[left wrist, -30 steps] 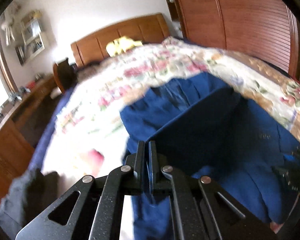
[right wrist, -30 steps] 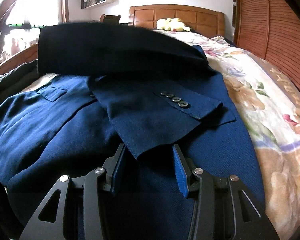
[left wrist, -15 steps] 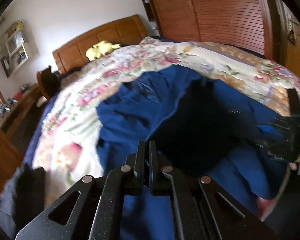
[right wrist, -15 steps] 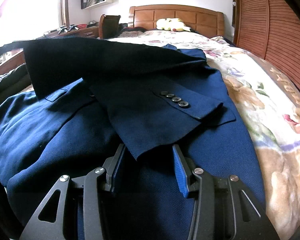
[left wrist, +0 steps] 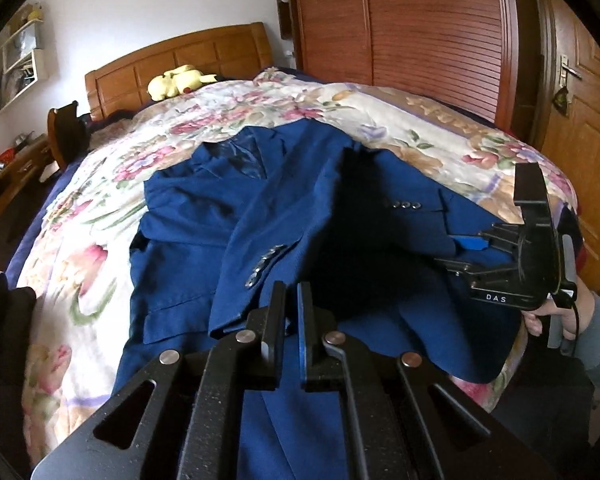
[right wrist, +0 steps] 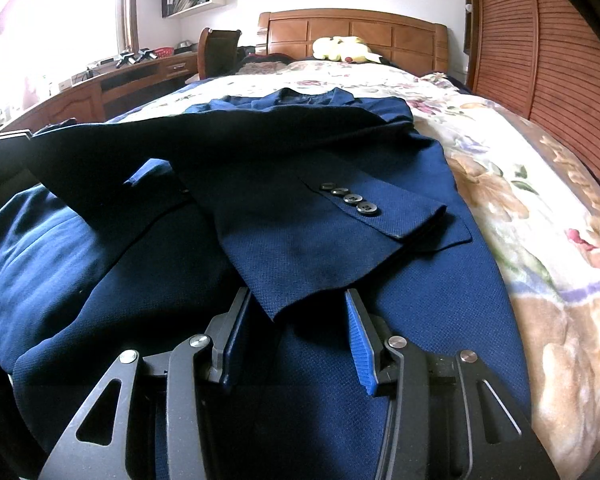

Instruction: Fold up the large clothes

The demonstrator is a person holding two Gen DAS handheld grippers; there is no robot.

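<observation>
Left wrist view shows the blue suit jacket (left wrist: 300,216) lying on the floral bedspread (left wrist: 100,208) toward the foot edge of the bed, collar pointing at the headboard (left wrist: 180,56). Both sleeves already lie crossed over the front, so the sleeve stage looks done; folding the body up remains. The left gripper (left wrist: 291,320) is pinched together, seemingly on a fold of the near sleeve, though the contact is dim. The right gripper (right wrist: 296,332) stands apart, straddling a sleeve corner (right wrist: 276,300) without pressing it
</observation>
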